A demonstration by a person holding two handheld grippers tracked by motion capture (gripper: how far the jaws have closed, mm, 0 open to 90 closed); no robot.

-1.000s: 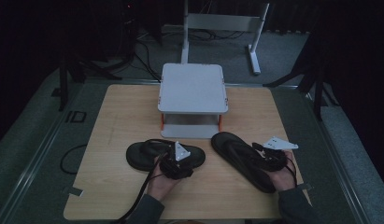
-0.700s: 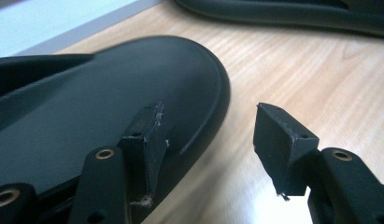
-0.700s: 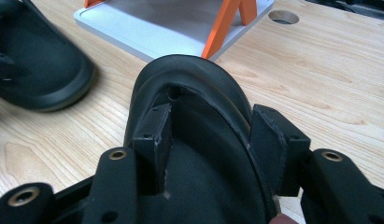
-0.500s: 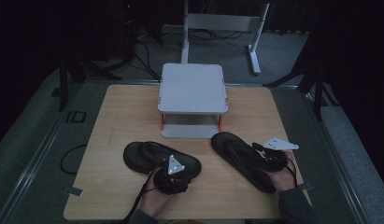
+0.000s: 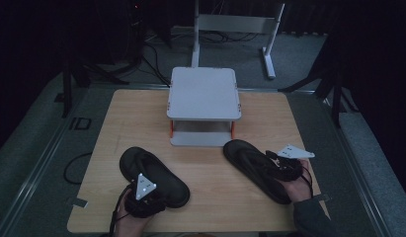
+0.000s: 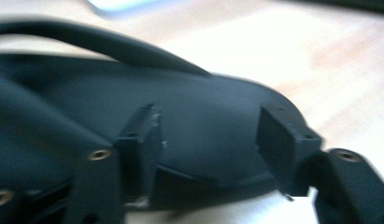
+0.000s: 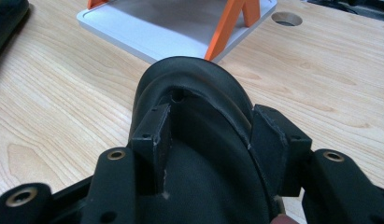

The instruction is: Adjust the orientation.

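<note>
Black sandals lie on the wooden worktop (image 5: pixel 141 108): left sandal (image 5: pixel 153 175) near-left, right sandal (image 5: pixel 255 168) near-right, before a grey stand (image 5: pixel 204 94). The right gripper view shows orange legs (image 7: pixel 234 21) and the right gripper (image 7: pixel 210 135) fingers pinching the right sandal's strap (image 7: pixel 194 100). The left gripper (image 6: pixel 217 140) has just been opening its spread fingers, over the left sandal's sole.

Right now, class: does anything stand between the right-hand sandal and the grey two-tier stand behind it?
Nothing visible does. The right-hand sandal points its toe toward the grey stand, with bare wooden table between them; the left-hand sandal lies off to the side.
</note>
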